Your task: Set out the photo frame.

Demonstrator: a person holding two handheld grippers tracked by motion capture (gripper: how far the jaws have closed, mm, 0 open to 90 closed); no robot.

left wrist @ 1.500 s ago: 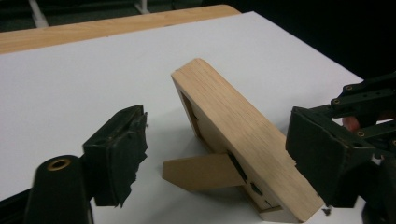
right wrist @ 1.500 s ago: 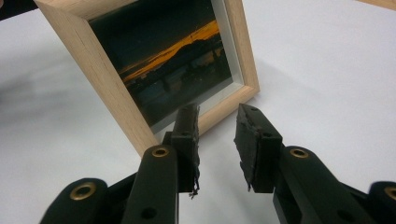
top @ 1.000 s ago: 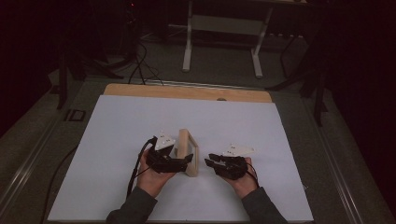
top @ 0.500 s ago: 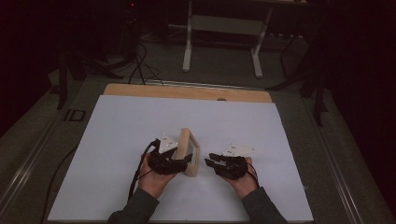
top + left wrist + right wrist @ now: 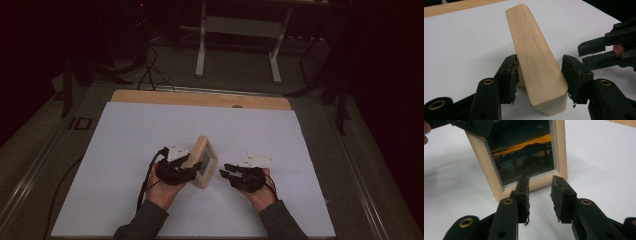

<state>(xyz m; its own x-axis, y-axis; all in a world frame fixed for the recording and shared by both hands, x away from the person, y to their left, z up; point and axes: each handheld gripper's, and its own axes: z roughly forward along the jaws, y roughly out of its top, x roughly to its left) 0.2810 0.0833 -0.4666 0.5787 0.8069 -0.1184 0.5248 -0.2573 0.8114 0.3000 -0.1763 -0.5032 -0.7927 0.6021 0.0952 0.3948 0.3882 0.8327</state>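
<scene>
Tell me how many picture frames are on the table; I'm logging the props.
1. A wooden picture frame stands on edge on the white table, between the left gripper, whose jaws have just been closing around its edge, and the right gripper.

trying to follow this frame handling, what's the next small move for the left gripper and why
Probably finish closing the left gripper on the wooden picture frame. Its jaws have just been closing and straddle the frame's edge; one pad looks to be touching, the other shows a gap. The frame stands tilted on the white table, and the right gripper is open, short of it.
</scene>
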